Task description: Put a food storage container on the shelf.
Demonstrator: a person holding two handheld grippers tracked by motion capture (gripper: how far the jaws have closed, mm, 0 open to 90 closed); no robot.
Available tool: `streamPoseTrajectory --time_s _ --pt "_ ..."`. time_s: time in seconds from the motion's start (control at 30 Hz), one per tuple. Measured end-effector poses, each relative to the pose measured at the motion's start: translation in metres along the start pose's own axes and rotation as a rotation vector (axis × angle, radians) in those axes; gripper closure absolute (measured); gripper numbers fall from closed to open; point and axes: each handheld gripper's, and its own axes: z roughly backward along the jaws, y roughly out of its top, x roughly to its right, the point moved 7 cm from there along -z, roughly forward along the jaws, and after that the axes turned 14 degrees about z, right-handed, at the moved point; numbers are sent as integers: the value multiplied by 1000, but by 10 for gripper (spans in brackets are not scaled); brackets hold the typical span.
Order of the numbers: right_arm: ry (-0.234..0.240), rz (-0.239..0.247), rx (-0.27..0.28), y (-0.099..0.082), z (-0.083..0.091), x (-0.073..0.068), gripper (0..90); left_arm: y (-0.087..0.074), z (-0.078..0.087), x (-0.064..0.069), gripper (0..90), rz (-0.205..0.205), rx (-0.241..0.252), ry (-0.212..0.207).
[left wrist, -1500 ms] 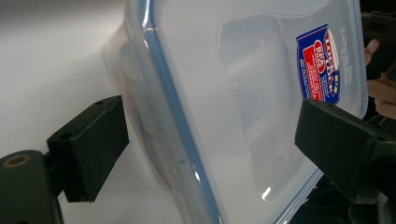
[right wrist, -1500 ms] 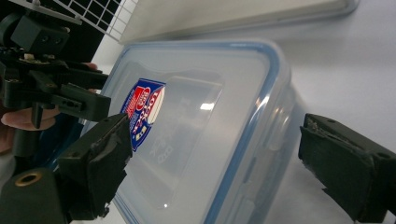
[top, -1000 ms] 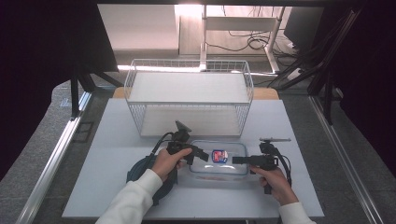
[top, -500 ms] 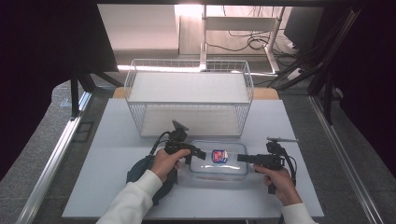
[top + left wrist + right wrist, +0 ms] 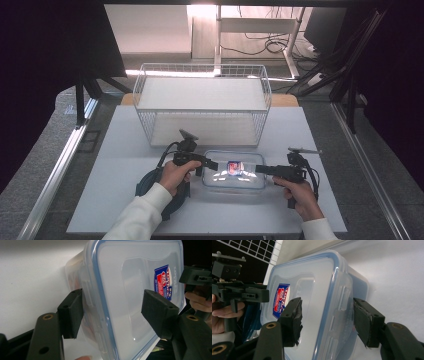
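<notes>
Both jaws just closing: left gripper (image 5: pixel 212 164) and right gripper (image 5: pixel 260 169) straddled the container (image 5: pixel 233 170) ends, pads not yet pressing.

Grey speckled floor (image 5: pixel 40 165) either side of the white table (image 5: pixel 125 150). Beyond, a bright strip of light (image 5: pixel 210 10) on pale floor, desk legs (image 5: pixel 295 35), tangled cables (image 5: pixel 265 45), dark drapes (image 5: pixel 45 60).

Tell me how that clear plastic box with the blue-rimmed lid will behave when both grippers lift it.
The plastic box looks rigid, with a moulded lid and clips, so it should probably keep its shape. Its glossy walls may slip between the pads of the left gripper and right gripper. It sits low and flat, so it seems unlikely to tip.
</notes>
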Motion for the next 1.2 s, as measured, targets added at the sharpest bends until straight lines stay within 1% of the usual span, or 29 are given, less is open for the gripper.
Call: streamPoseTrajectory --time_s 0.07,0.13,0.23,0.33,0.37,0.43,0.6,0.63,0.7,0.73,0.77,0.8,0.83,0.87,0.9,1.0,1.03,1.07,1.2 --pt "3 -10 5 0 2 -2 441 -1 1 1 361 0 3 0" --pt "0 -1 12 0 2 -1 444 -2 3 0 365 0 9 -6" --pt "-1 -3 23 1 2 -3 450 -3 4 -1 376 -7 16 -14" --pt "-1 -3 22 1 3 -5 453 -4 6 0 381 -16 23 -18" --pt "-1 8 21 1 4 -5 454 -4 8 0 383 -23 23 -14" --pt "2 12 22 1 5 -7 458 -4 10 1 388 -39 27 -7" --pt "-14 40 41 5 7 -13 459 -4 15 3 389 -53 44 -17" --pt "-17 43 43 6 8 -15 459 -4 16 5 389 -47 54 -23" --pt "-19 67 55 10 11 -21 459 -4 21 6 389 -65 57 -19" --pt "-19 67 55 10 11 -21 459 -4 24 7 389 -74 60 -17" --pt "-20 79 57 11 12 -23 459 -4 28 9 389 -84 62 -16" --pt "-18 99 64 15 14 -30 459 -3 32 10 389 -91 72 -19" --pt "-19 116 65 17 14 -34 459 -2 41 12 389 -113 83 -19" --pt "-19 128 68 20 15 -38 459 -2 41 12 389 -113 83 -19" --pt "-19 128 68 20 15 -38 459 -2 45 13 389 -115 93 -22" --pt "-13 152 78 29 15 -48 459 0 58 15 394 -114 119 -30" --pt "-8 160 82 35 14 -54 459 0 62 15 399 -122 124 -34" --pt "-8 160 82 35 14 -54 459 1 66 16 399 -119 133 -34" --pt "-4 186 92 48 13 -66 459 3 82 17 399 -123 158 -40"
